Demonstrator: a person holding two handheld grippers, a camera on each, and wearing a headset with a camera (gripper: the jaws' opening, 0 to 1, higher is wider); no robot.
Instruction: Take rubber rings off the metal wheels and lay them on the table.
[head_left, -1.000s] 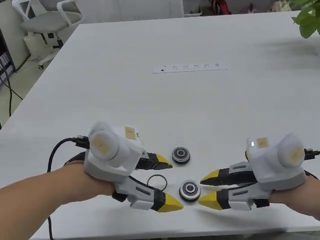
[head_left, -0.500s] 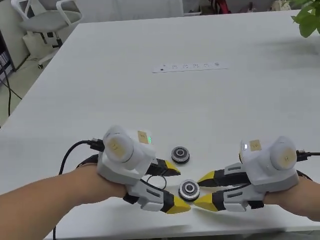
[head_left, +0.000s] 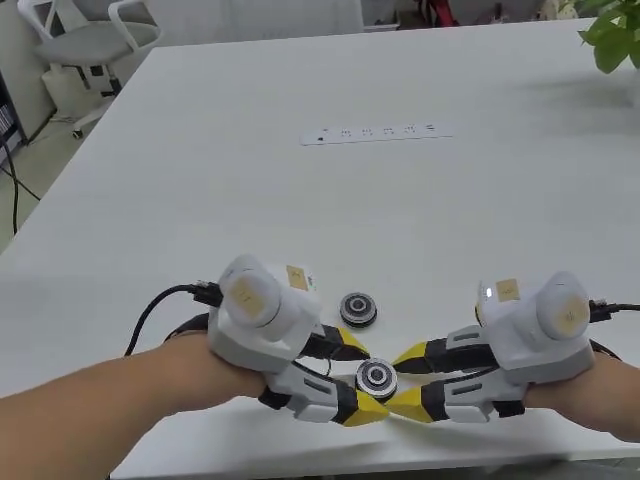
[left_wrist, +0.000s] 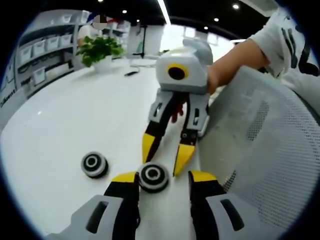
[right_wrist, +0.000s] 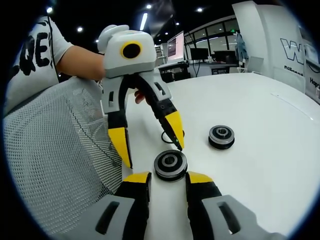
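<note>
At bottom centre of the head view, the left gripper (head_left: 365, 380) and the right gripper (head_left: 402, 380) face each other with jaws spread and nothing held. Both bracket the near wheel (head_left: 377, 376), which lies flat by the table's (head_left: 300, 200) front edge. A second wheel (head_left: 358, 309) lies just beyond, apart. Risk, as judged: four tips crowd one small wheel, so closing both may clash them or flick it off the edge.

The left gripper (right_wrist: 153, 155) partly hides the loose ring (right_wrist: 163, 136)
</note>
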